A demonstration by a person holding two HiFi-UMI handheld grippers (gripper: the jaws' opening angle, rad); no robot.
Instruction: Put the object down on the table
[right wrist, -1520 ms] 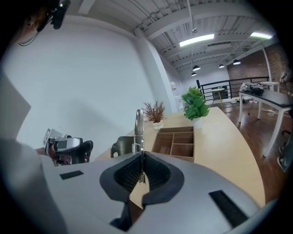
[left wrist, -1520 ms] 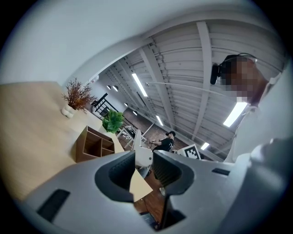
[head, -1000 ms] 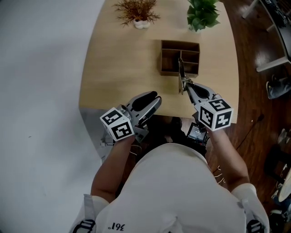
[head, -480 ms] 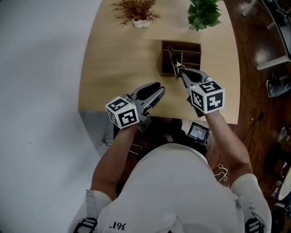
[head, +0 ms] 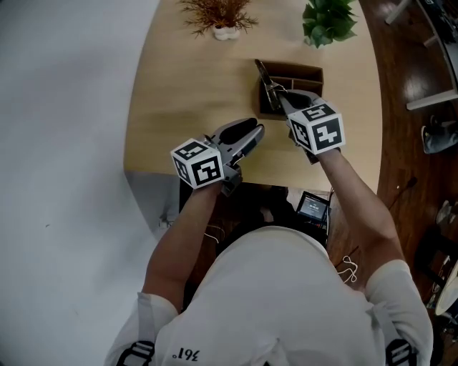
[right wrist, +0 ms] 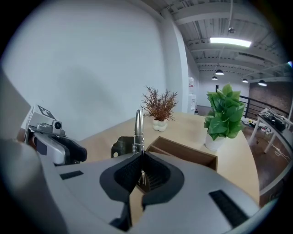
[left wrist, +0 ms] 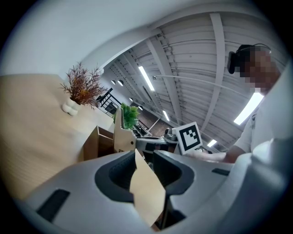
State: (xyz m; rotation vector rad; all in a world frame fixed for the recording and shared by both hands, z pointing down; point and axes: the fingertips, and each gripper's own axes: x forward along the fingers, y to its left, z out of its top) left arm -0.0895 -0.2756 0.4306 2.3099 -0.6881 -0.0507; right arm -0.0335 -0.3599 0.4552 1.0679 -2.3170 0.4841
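Note:
My right gripper (head: 279,96) is shut on a slim metal tool with a small spring (head: 265,77). The tool sticks out forward from the jaws, over the near left part of a wooden divided box (head: 306,71) on the tan table (head: 186,93). In the right gripper view the tool (right wrist: 138,125) stands straight up from the closed right gripper (right wrist: 139,157), with the box (right wrist: 183,153) just behind it. My left gripper (head: 252,130) hovers over the table's near edge, left of the right one, shut and empty; its closed tips (left wrist: 135,153) show in its own view.
A dried reddish plant in a white vase (head: 218,18) and a green potted plant (head: 329,20) stand at the table's far side. The table's near edge runs just under both grippers. Dark wood floor (head: 408,143) lies to the right, with a small screen device (head: 312,206) below the table edge.
The right gripper has carried the tool away from me, from the table's near edge to over the box. The left gripper has also moved a little forward and right.

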